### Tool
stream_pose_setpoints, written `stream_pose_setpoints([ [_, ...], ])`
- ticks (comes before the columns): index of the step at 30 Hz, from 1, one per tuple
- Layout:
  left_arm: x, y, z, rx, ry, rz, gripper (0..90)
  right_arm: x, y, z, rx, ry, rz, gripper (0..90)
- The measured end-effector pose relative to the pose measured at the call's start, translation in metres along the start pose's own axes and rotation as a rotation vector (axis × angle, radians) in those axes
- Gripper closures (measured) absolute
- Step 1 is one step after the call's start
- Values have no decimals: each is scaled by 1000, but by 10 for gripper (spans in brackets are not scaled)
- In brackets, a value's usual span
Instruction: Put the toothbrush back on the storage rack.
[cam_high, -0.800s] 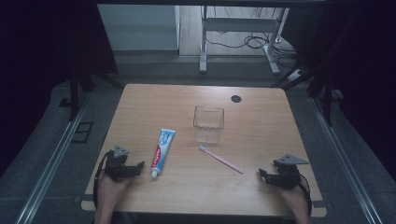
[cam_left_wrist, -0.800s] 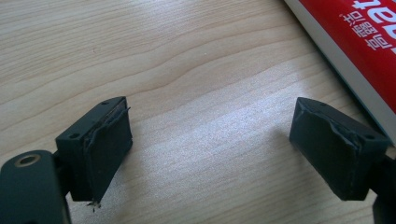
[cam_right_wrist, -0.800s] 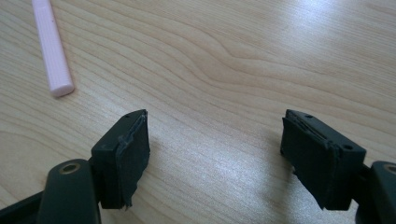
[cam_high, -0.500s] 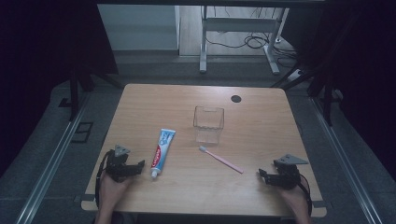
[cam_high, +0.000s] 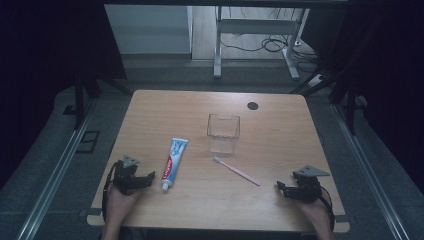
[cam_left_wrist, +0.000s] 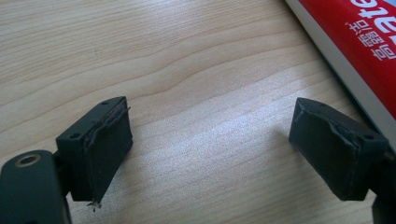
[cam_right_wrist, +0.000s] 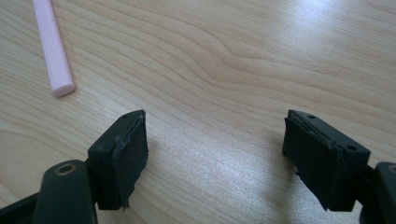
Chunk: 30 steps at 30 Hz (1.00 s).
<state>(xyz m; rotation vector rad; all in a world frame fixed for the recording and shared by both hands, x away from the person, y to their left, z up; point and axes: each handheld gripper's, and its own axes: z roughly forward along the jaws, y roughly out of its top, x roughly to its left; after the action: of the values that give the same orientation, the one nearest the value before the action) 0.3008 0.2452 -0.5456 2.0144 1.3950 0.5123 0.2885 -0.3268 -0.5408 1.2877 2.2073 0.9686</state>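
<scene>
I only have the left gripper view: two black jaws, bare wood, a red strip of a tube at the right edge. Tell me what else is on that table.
Observer: The high view shows the whole toothpaste tube, lying flat with its cap end toward the person, just beside the left gripper.
Operator: Give me the other items.
Observer: A clear plastic cup stands upright mid-table, and a pink toothbrush lies in front of it, bristle end nearer the cup.
Operator: Report the right gripper.
Observer: The right gripper rests near the table's right front corner with its jaws open over bare wood; the toothbrush's handle end lies ahead of it, untouched.
</scene>
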Motion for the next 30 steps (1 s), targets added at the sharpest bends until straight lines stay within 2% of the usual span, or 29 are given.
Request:
stream_pose_setpoints([
  [9,0,0,0,0,0,0,129,2,3,-1,23,-14,14,250],
  [12,0,0,0,-1,0,0,129,2,4,-3,40,-7,19,267],
  [20,0,0,0,-1,0,1,129,1,9,-10,35,16,28,295],
  [23,0,0,0,-1,0,1,129,1,12,-12,40,40,35,309],
  [30,0,0,0,0,1,1,130,5,20,-16,42,62,7,378],
])
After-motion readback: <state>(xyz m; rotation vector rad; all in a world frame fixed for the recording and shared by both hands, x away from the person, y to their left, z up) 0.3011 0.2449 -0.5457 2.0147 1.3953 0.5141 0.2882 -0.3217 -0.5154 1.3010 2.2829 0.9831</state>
